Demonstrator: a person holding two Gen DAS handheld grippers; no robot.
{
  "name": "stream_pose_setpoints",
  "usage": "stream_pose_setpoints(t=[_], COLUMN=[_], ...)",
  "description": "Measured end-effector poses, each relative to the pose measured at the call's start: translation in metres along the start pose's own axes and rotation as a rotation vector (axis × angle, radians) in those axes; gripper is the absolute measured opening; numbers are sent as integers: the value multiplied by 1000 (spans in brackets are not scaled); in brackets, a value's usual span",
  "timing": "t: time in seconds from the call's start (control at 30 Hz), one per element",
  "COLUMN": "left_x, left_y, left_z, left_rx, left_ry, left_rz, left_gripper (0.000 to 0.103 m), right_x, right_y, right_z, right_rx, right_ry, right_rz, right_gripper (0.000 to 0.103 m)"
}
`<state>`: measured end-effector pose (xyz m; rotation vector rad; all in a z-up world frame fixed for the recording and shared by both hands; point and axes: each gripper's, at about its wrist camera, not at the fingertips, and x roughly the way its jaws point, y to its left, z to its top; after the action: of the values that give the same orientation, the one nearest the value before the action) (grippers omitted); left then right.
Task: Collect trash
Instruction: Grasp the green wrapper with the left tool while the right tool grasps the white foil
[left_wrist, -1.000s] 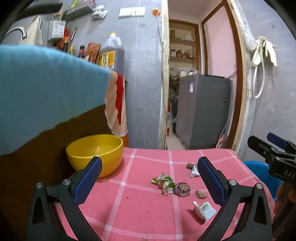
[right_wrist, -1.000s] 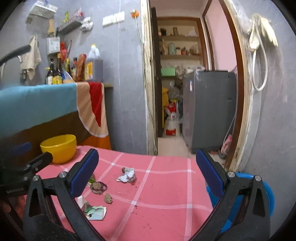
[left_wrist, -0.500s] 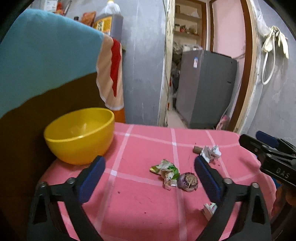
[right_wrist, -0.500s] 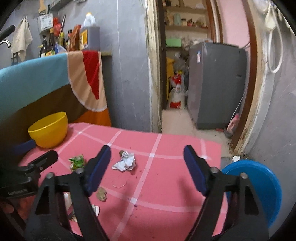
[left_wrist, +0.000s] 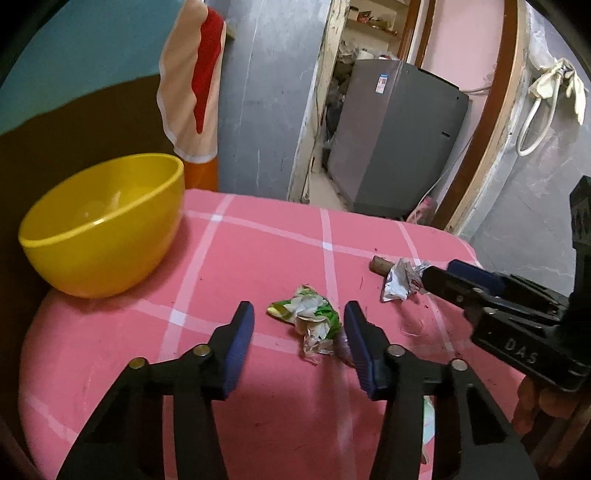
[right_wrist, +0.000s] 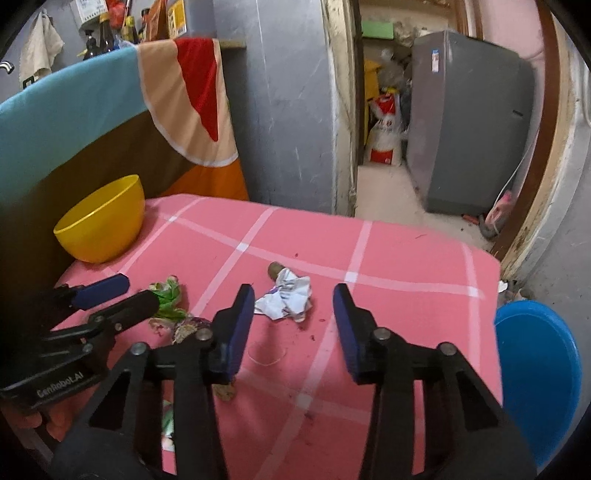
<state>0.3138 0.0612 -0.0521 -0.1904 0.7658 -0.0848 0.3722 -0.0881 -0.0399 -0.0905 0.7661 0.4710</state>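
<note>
The left gripper (left_wrist: 298, 321) is closing around the crumpled green-and-white wrapper (left_wrist: 308, 318), not yet pressing it. The right gripper (right_wrist: 293, 301) is closing around the crumpled white paper (right_wrist: 286, 299). Only the right wrist view shows the round blue plastic bin (right_wrist: 537, 369).

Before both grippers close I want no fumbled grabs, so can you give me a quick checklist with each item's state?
1. Green wrapper between the left gripper pads as the jaws close: ok.
2. White crumpled paper ahead of the closing right gripper, lined up: ok.
3. Pads pressing on either piece: not ok, gaps still show.
4. Grippers apart from each other: ok.
5. Yellow bowl upright, empty: ok.
6. Blue bin beside the table, contents: cannot tell.
</note>
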Motion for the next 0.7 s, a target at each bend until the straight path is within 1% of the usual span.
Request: stream_pose_setpoints(t=[0.1, 0.13, 0.17, 0.23, 0.3, 0.4, 0.5, 0.57, 0.7], left_x=[1, 1, 1, 2, 3, 4, 4, 2, -3], left_y=[0, 0, 0, 0, -1, -1, -3, -3, -5], left_z=[1, 2, 2, 3, 4, 5, 7, 8, 7], left_rx=[-18, -20, -22, -24, -23, -25, -17, -15, -9], left_ry=[11, 13, 15, 19, 24, 28, 23, 16, -10], left_rz=[-11, -12, -17, -23, -26, -34, -37, -37, -33], left_gripper=[39, 34, 32, 27, 21, 17, 13, 13, 12], right_x=[10, 12, 14, 18, 21, 22, 22, 22, 18], right_y=[1, 0, 0, -2, -3, -3, -1, -1, -2], right_z=[2, 3, 4, 5, 5, 5, 4, 5, 3], right_rx=[4, 6, 9, 16, 23, 24, 14, 11, 17], right_ry=[36, 44, 49, 59, 72, 77, 80, 80, 67], right_rz=[3, 4, 3, 3, 9, 14, 19, 20, 23], right_gripper=[33, 29, 27, 18, 17, 17, 13, 10, 8])
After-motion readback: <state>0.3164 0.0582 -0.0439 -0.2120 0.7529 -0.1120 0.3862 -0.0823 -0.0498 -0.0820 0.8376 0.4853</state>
